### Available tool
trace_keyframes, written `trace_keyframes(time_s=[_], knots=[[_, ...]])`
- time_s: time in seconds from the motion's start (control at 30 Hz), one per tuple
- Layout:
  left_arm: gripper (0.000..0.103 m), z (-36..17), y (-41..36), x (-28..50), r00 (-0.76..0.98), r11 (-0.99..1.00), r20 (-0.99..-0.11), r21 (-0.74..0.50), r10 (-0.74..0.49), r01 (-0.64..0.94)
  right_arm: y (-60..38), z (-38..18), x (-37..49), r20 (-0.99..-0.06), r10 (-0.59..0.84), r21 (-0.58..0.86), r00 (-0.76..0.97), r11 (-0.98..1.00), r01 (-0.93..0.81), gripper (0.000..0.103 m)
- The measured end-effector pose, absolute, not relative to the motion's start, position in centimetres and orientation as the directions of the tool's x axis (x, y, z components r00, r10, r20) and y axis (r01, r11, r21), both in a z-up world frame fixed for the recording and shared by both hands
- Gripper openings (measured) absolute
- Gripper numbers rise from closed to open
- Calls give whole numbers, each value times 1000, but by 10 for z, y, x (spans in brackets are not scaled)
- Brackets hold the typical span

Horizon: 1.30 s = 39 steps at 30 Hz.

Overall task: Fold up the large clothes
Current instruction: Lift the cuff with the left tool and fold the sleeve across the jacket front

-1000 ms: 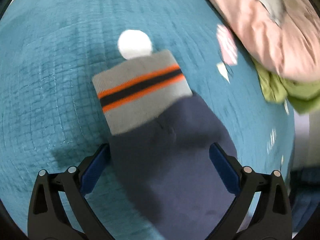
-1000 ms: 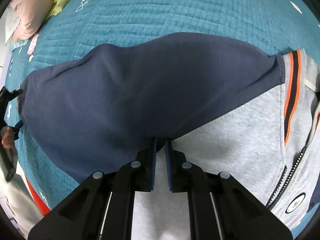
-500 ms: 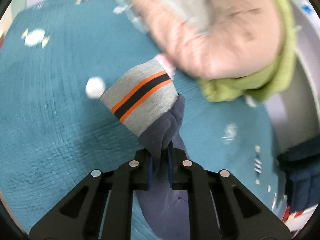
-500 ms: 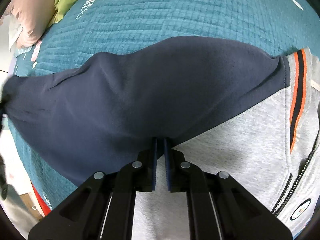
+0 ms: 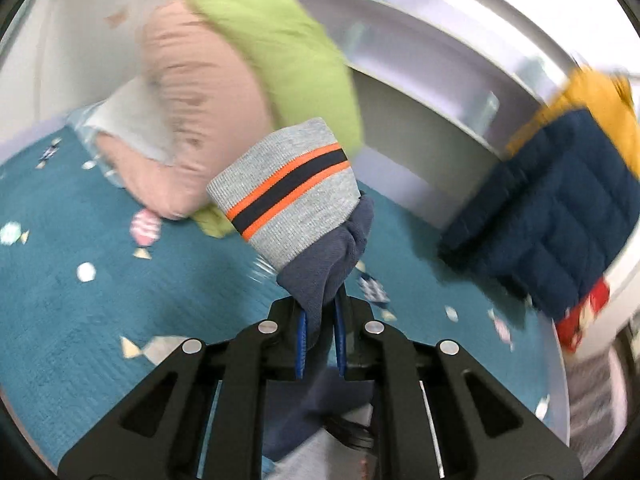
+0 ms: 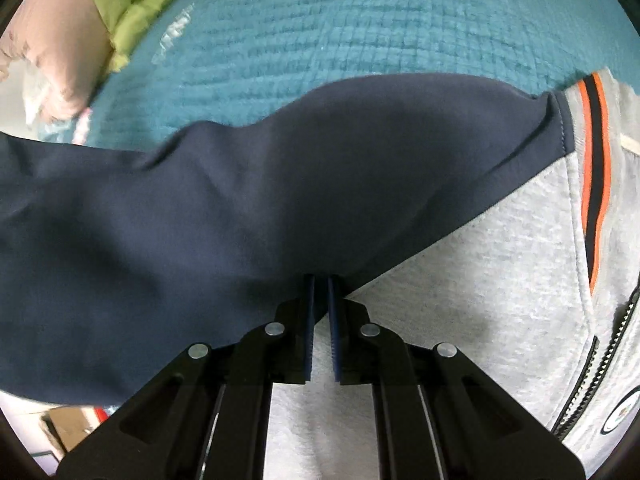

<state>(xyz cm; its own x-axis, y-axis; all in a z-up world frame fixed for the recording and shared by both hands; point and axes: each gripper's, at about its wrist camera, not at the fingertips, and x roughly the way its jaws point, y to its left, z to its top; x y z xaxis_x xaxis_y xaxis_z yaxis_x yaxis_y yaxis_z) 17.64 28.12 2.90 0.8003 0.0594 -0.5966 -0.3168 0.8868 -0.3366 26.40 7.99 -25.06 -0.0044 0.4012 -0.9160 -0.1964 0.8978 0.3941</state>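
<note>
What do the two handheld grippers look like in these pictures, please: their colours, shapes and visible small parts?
The left gripper and the right gripper look alike. Each has a black frame of angular linkage arms with triangular cut-outs, joined by round silver pins. The two fingers are narrow and carry blue ribbed pads on their inner faces. No cables, markings, hands or sleeves show.

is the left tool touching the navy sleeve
Touching. The left wrist view shows the left tool shut on the navy sleeve, fabric pinched between its pads.

jacket (image 6: 248,220): soft matt cloth, navy and grey
cuff (image 5: 286,192): ribbed knit
bedspread (image 6: 360,28): quilted, matt teal cloth
hand-held gripper (image 5: 320,332): matt black plastic
</note>
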Motion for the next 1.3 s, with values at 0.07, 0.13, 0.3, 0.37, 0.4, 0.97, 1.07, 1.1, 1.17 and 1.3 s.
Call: trace_keyframes(time_s=[0.07,0.13,0.3,0.37,0.4,0.97,1.07,1.1,1.17,1.3], knots=[[11,23,244,188,793,914,-608,-300,38,-273,53,-234,259,-896,442,433,35,889,-146,6],[11,12,198,195,776,946,-630,-234,26,-223,26,-216,251,-873,480,466,91,874,-139,9],[11,-39,114,204,710,983,-703,-152,-36,-101,-88,-181,218,-860,444,447,251,893,-47,9],[11,-63,77,207,684,991,-726,-124,-63,-41,-135,-171,198,-841,435,457,320,890,-10,9],[11,-76,60,208,665,993,-743,-114,-77,-12,-154,-169,189,-856,391,420,337,907,13,10],[80,-181,-48,164,469,943,-831,-178,-297,281,-269,-169,133,-846,353,471,400,845,251,64],[82,-140,-17,148,549,914,-737,-255,-394,315,-270,-171,138,-838,369,493,401,827,269,72],[82,-135,-11,148,551,911,-731,-264,-403,317,-268,-174,140,-837,383,501,391,823,268,72],[82,-127,14,147,579,923,-720,-263,-381,280,-262,-179,143,-835,396,510,384,819,264,72],[83,-151,78,156,582,981,-790,-160,-192,105,-242,-196,149,-865,384,467,322,852,238,72]])
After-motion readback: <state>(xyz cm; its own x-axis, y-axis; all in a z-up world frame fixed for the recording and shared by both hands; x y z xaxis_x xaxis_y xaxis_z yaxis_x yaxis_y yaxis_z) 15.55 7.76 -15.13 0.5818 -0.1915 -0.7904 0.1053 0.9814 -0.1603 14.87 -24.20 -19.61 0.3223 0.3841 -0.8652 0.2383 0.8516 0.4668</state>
